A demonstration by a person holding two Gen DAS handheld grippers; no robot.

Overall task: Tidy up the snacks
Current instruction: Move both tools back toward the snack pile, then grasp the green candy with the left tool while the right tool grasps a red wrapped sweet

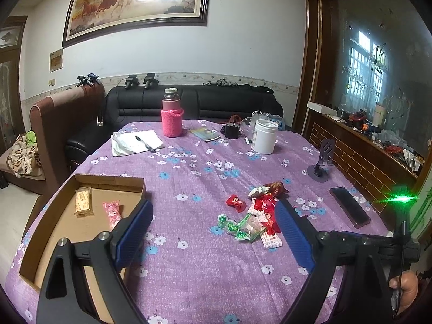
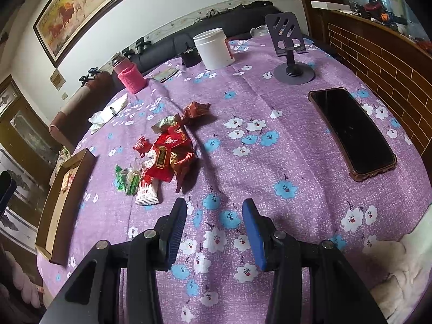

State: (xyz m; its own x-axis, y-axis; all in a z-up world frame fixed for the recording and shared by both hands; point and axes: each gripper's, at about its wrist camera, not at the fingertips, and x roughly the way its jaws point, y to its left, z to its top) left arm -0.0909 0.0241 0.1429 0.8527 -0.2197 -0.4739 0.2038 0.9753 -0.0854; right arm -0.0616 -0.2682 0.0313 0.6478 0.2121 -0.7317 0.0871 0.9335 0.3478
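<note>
A pile of wrapped snacks (image 1: 259, 213) in red, green and white lies on the purple flowered tablecloth, also in the right wrist view (image 2: 162, 156). A cardboard tray (image 1: 108, 183) at the left holds a tan biscuit pack (image 1: 83, 201) and a pink packet (image 1: 112, 213); the tray shows in the right wrist view (image 2: 58, 213). My left gripper (image 1: 213, 213) is open and empty, above the cloth between tray and pile. My right gripper (image 2: 214, 208) is open and empty, to the right of the pile.
A black phone (image 2: 351, 132) and a phone stand (image 2: 291, 62) lie at the right. A white jar (image 1: 264, 136), a pink-sleeved bottle (image 1: 172, 117), paper with a pen (image 1: 137, 143) and a booklet stand at the table's back. A black sofa is behind.
</note>
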